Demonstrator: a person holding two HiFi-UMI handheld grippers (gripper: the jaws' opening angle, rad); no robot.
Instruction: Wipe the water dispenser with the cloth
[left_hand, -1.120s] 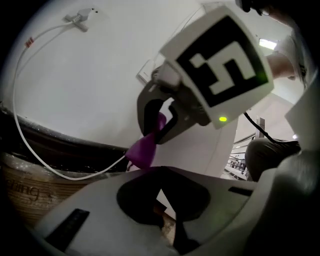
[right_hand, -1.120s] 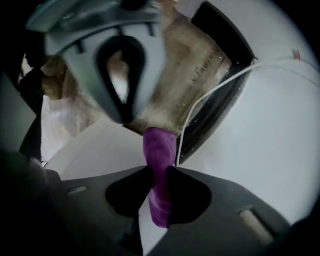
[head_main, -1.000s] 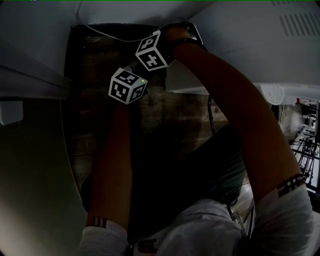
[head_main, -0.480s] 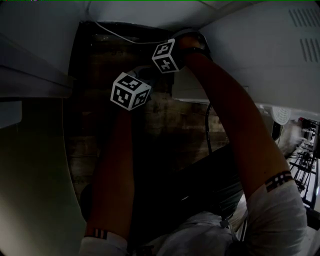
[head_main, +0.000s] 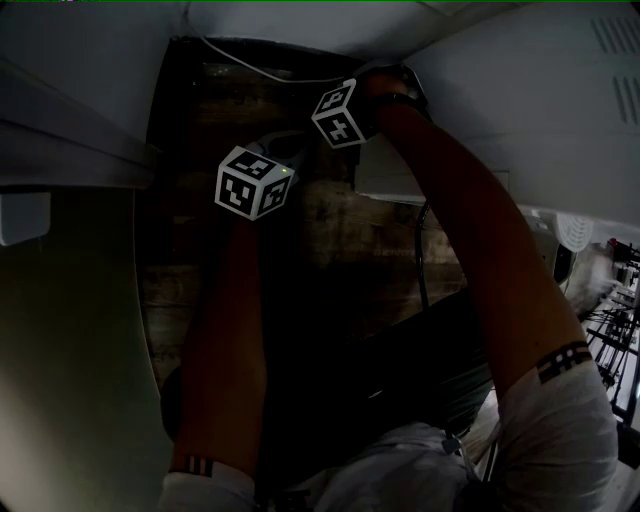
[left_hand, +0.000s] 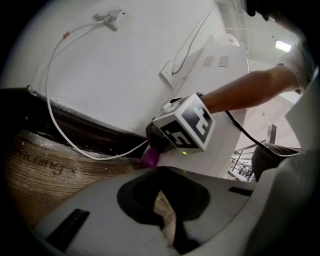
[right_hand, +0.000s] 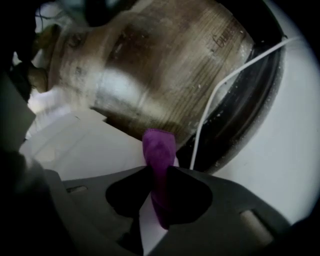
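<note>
Purple cloth (right_hand: 159, 150) is pinched as a folded tongue between the jaws of the right claw (right_hand: 158, 176). Its free end pokes forward, so the fabric rather than the plastic would meet the surface. That tip sits low, by the foot of the white water dispenser (head_main: 520, 110), close to where its side comes down to the wood-grain floor (head_main: 340, 240). Whether the cloth actually touches the panel I cannot tell.

The left claw (left_hand: 167, 217) has its jaws drawn together on nothing and hangs just beside and behind the right one, probably only to be out of the way in the tight space. A white cable (right_hand: 220, 95) runs along the dark strip at the wall close by and looks a likely snag.

Both forearms reach down into the narrow gap between the dispenser and a pale curved surface (head_main: 70, 300) on the left. The right arm is extended further, its wrist against the dispenser's side.
</note>
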